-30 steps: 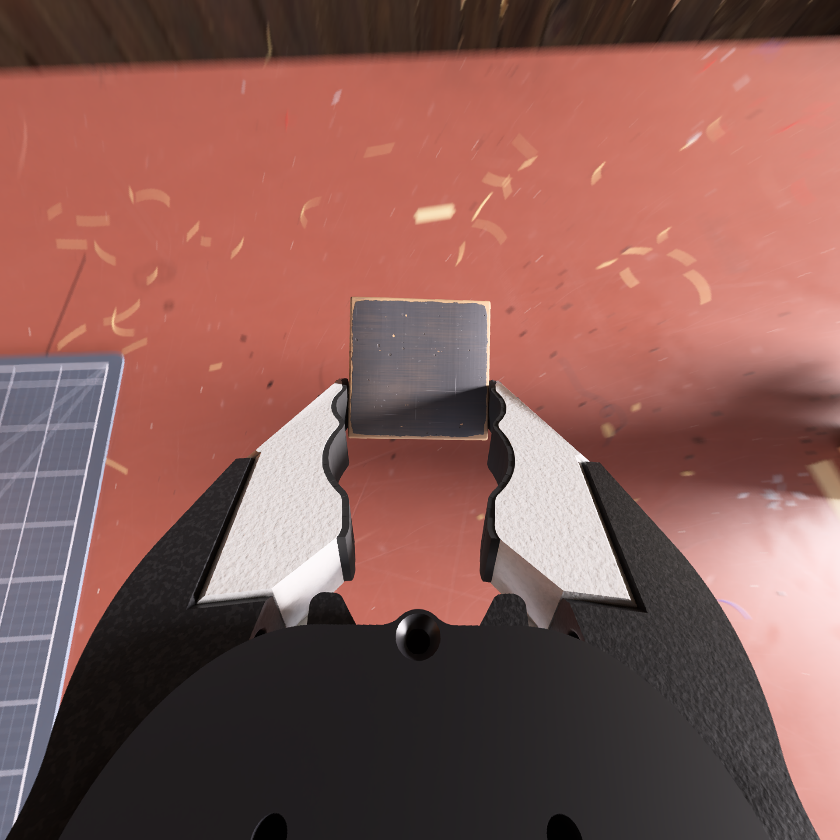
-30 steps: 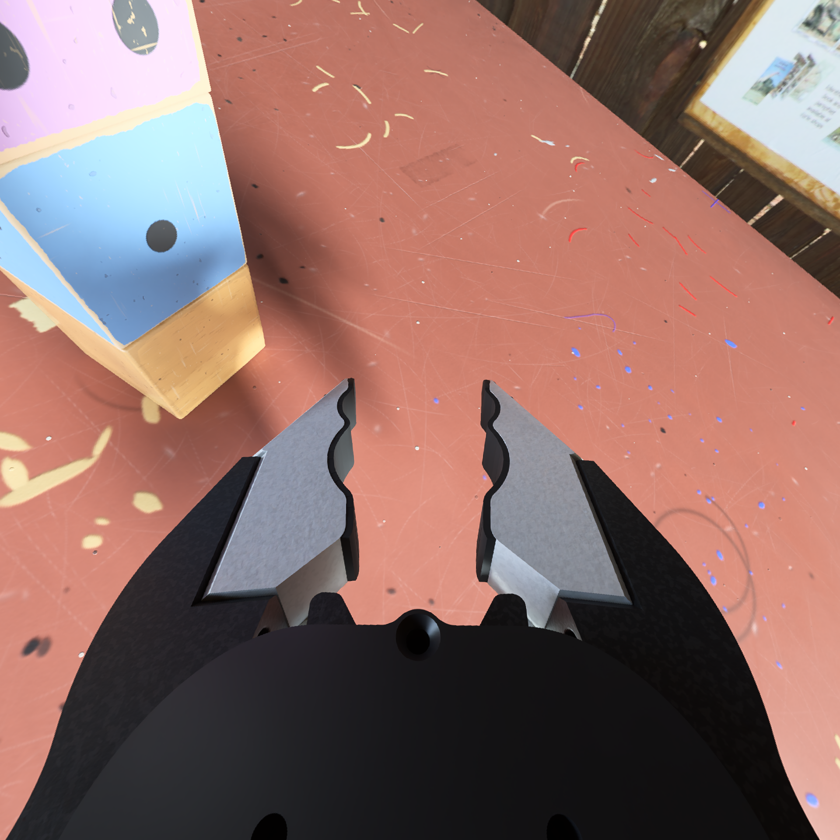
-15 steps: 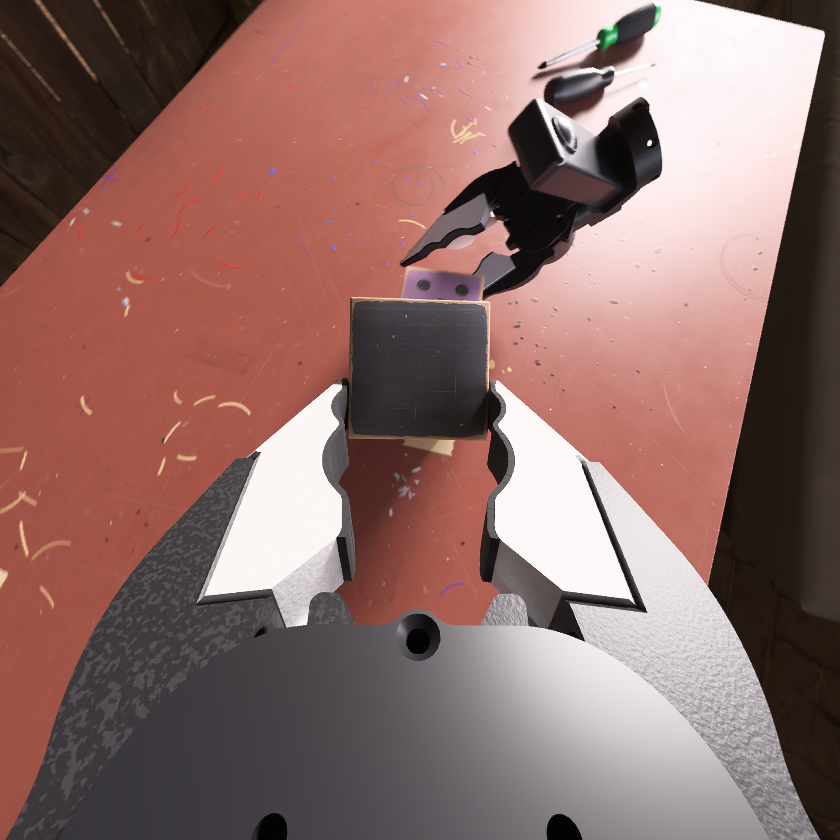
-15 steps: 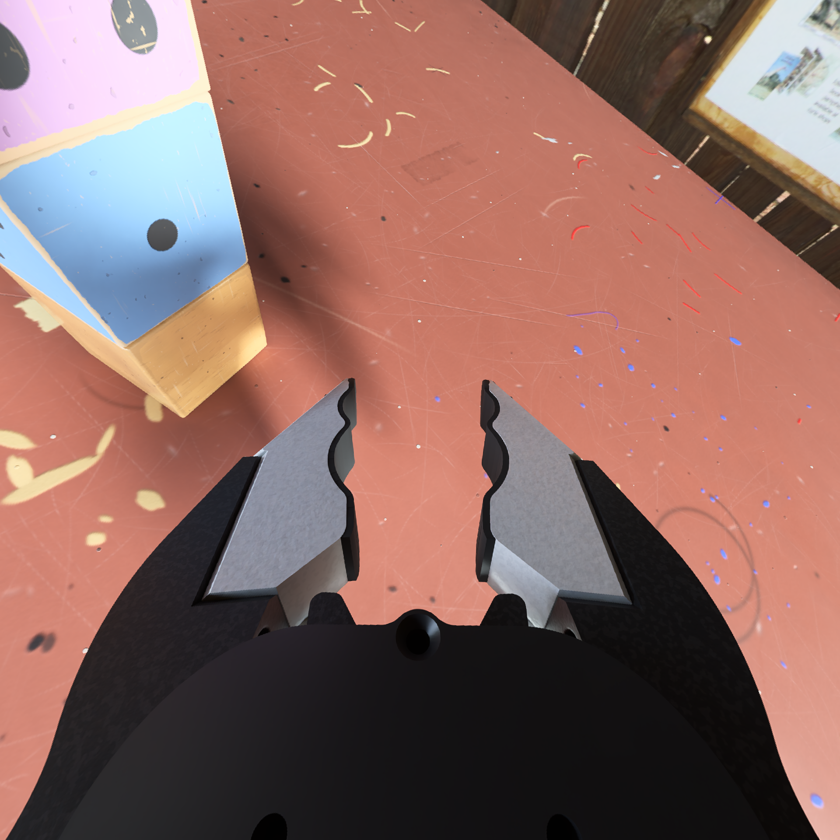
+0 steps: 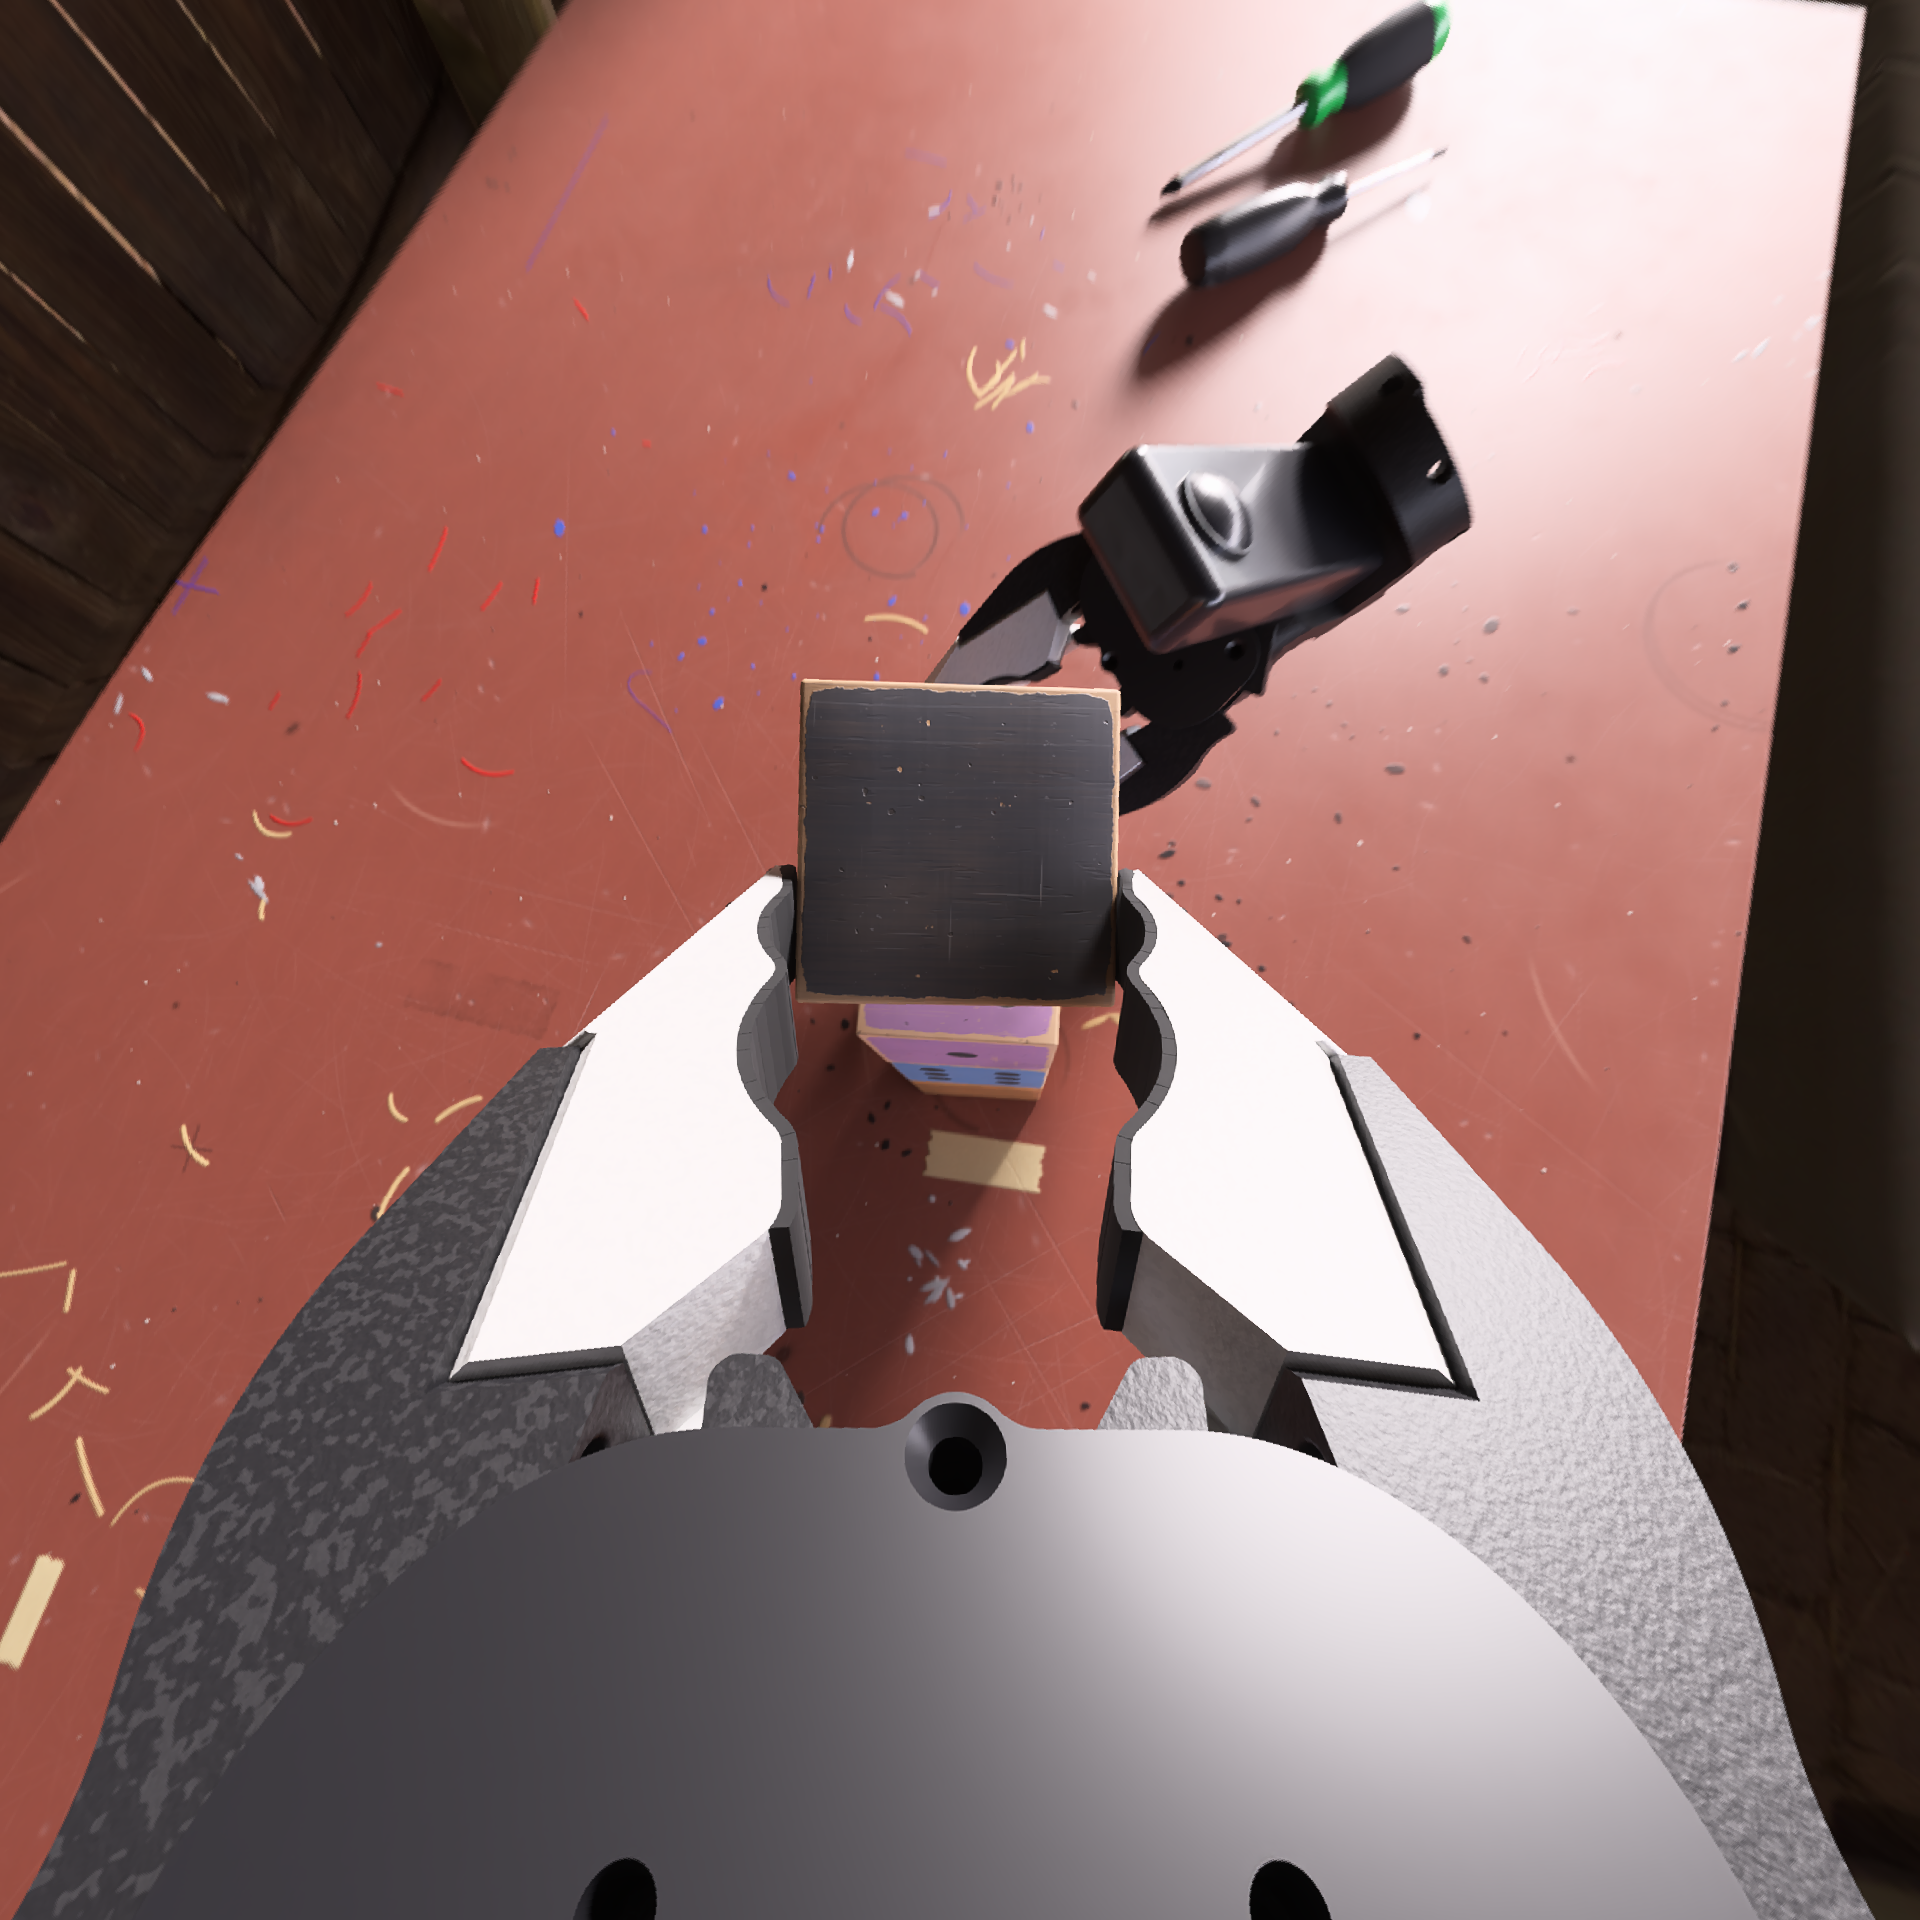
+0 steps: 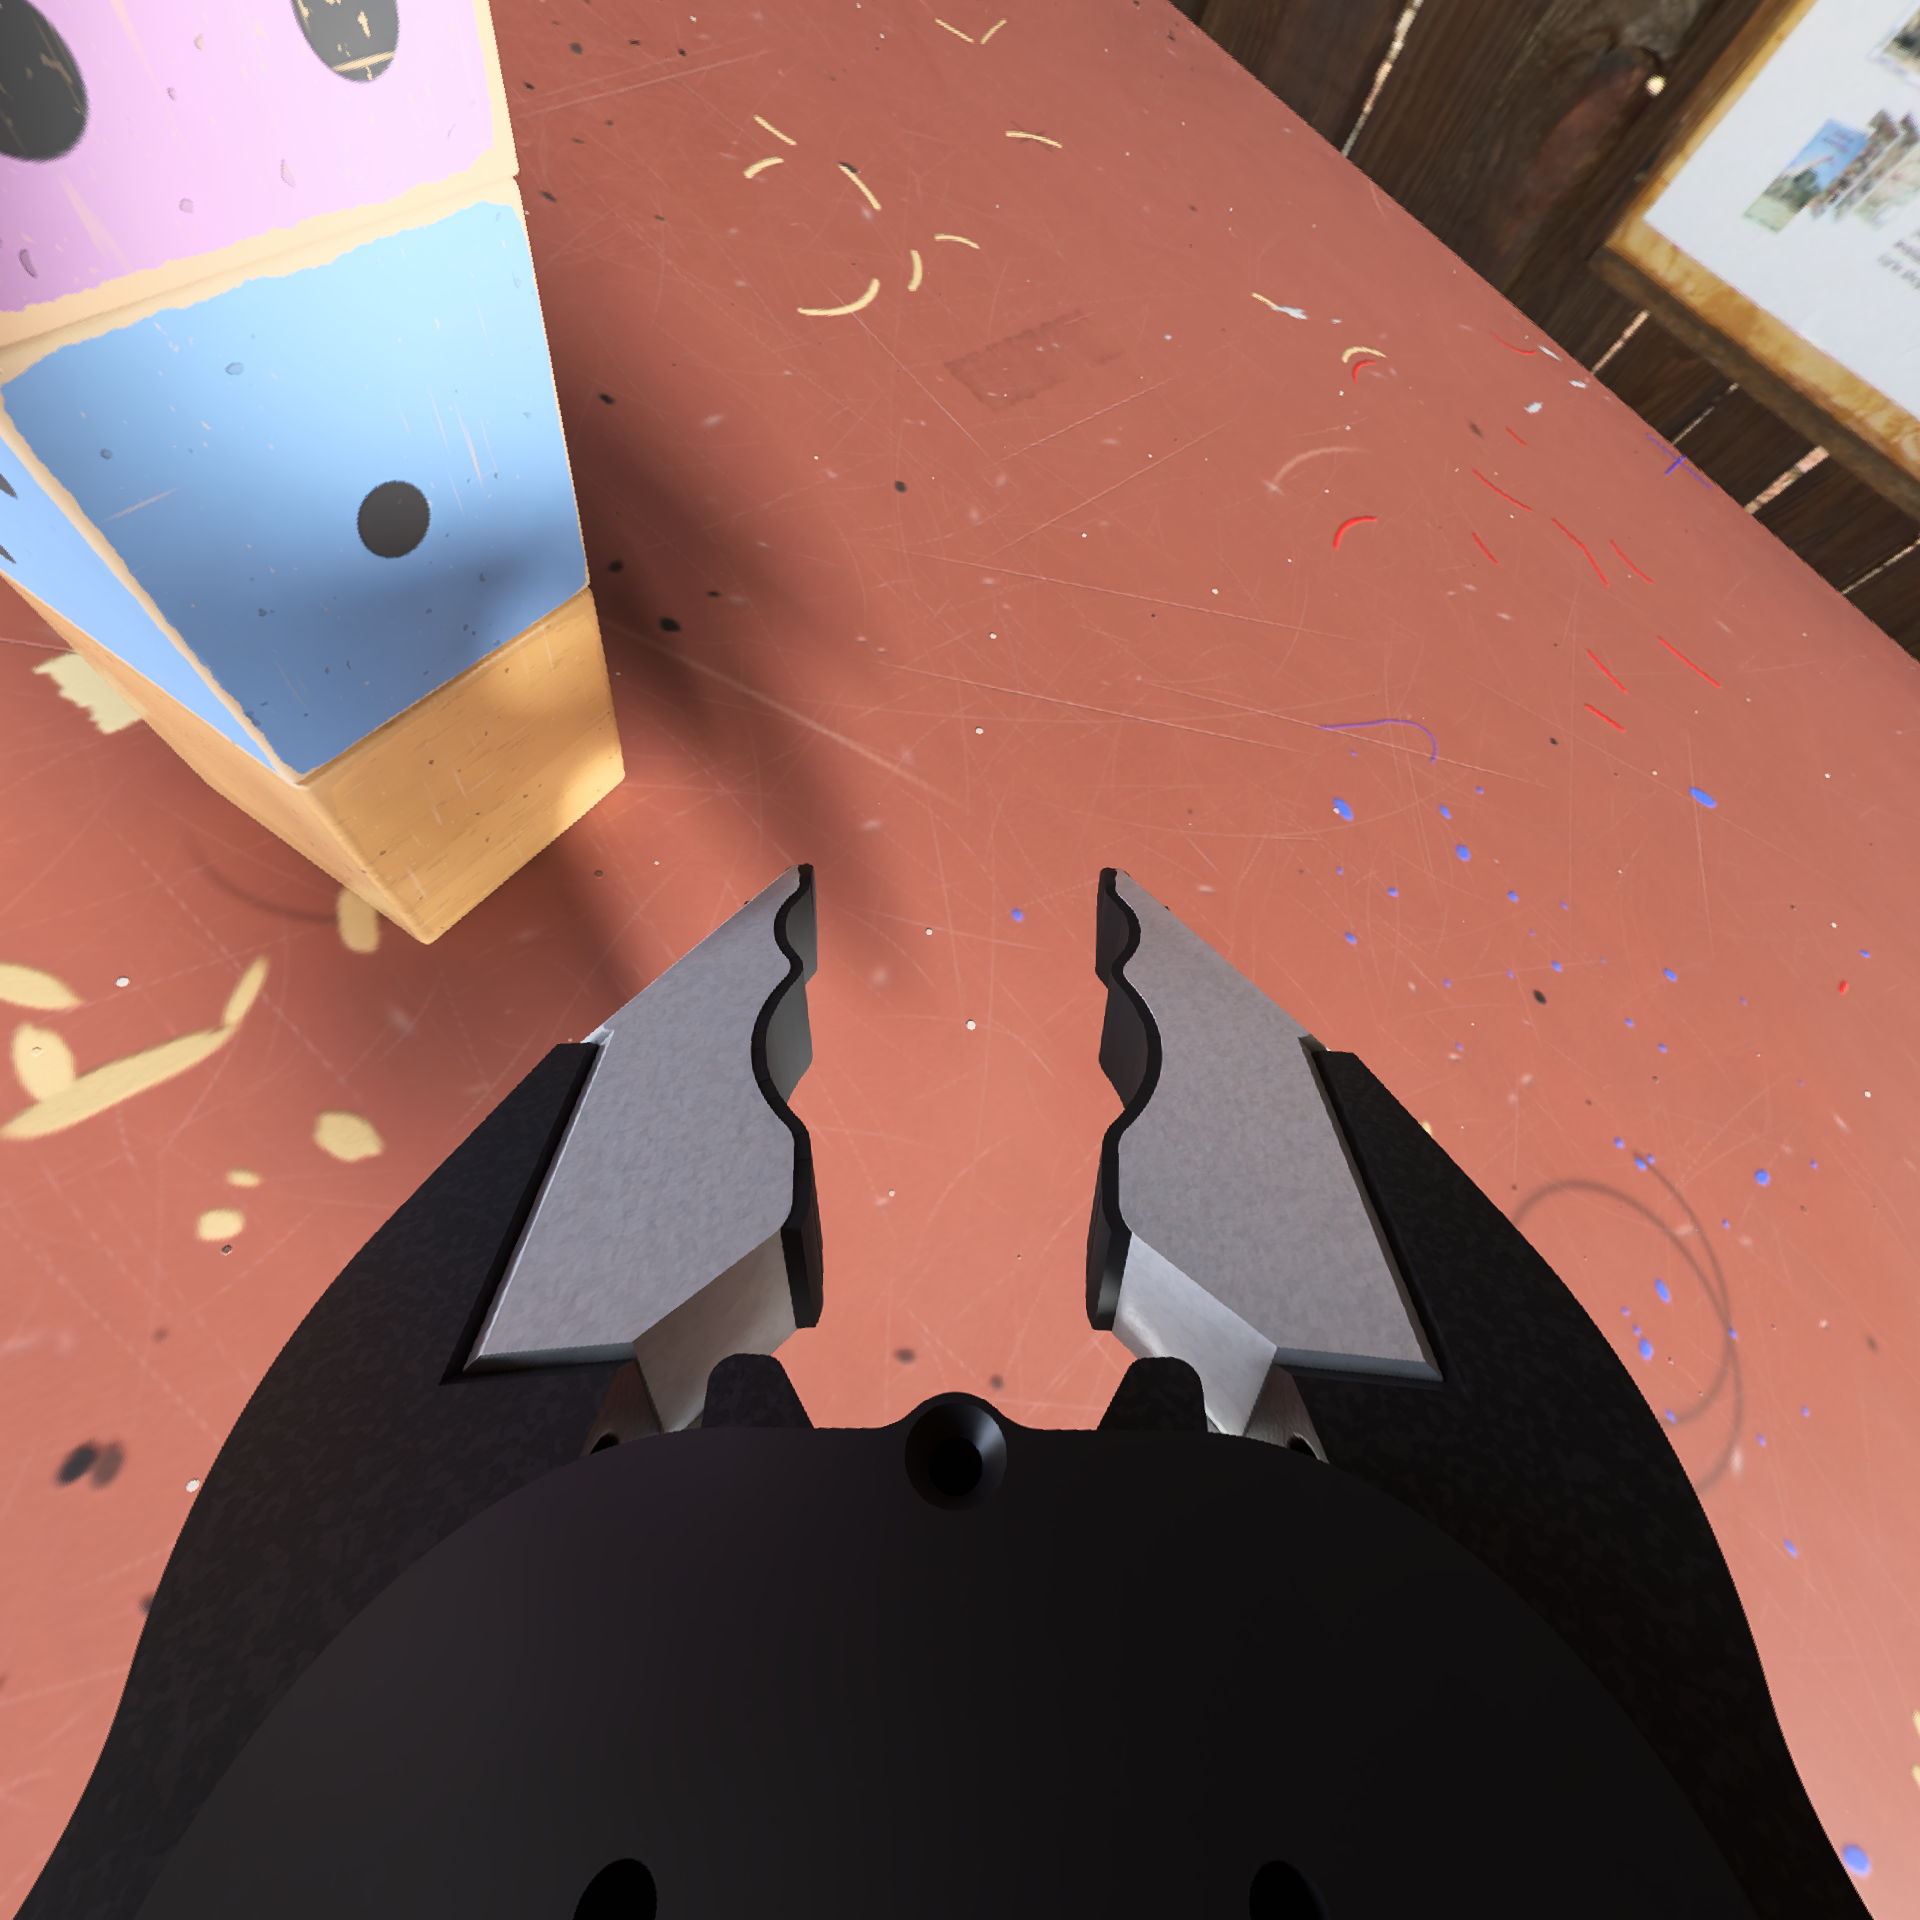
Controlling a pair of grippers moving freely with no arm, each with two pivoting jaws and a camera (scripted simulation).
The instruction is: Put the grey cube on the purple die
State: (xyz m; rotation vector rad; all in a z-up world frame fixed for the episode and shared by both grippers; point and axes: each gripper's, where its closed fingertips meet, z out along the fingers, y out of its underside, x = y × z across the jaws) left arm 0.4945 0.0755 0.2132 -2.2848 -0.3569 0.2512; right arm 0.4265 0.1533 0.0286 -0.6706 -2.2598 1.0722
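Observation:
My left gripper [image 5: 956, 894] is shut on the grey cube [image 5: 956, 842], a dark block with bare wood edges, held in the air. Just under it in the left wrist view stands a stack: the purple die [image 5: 956, 1023] on a blue die [image 5: 966, 1070] on a wooden block. The cube hides most of the purple die's top. The right wrist view shows the same stack at top left: purple die [image 6: 229, 156], blue die [image 6: 301, 468], wooden block [image 6: 457, 790]. My right gripper [image 6: 956, 894] is open and empty beside the stack; it also shows in the left wrist view [image 5: 1081, 717].
Two screwdrivers, one with a green collar [image 5: 1320, 94] and one black [image 5: 1268, 223], lie at the far end of the red table [image 5: 520, 520]. A strip of tape [image 5: 982, 1158] lies in front of the stack. A framed board [image 6: 1787, 197] leans on the dark wood wall.
My left gripper has carried the grey cube from beside a gridded mat across the table to just above the stack; the purple die now shows below the cube. The right gripper has barely moved.

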